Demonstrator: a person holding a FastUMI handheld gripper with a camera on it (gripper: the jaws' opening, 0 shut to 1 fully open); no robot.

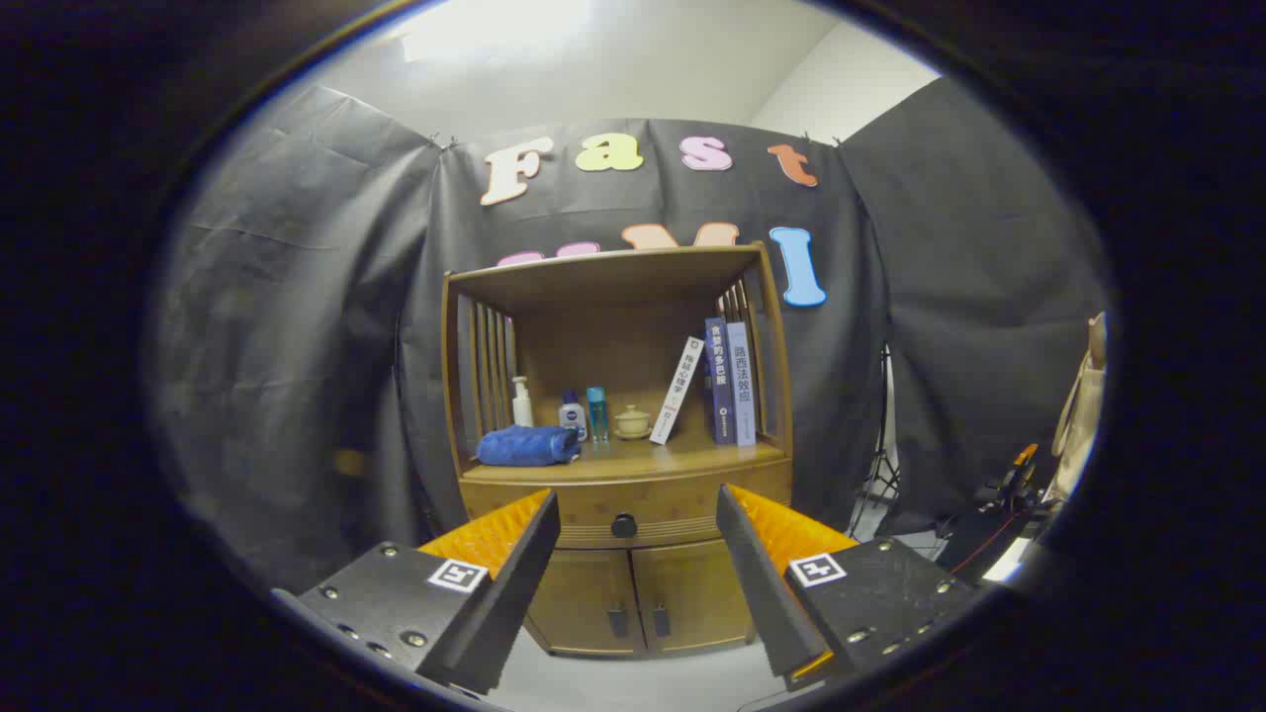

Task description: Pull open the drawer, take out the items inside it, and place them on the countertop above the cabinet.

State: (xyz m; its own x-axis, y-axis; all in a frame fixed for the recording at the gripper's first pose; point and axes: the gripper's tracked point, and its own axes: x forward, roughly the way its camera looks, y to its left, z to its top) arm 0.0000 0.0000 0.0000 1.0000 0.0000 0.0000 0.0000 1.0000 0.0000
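Two fingers of the hand-held gripper are standing spread, framing the closed wooden drawer's round dark knob; a folded blue towel is lying on the wooden cabinet's countertop.

The tool has two wedge-shaped fingers with ridged inner faces, standing apart with a wide gap between them. Each finger is mounted on a dark, matte block fastened with small silver screws. A square black-and-white marker sits on top of each block, near the finger's base.
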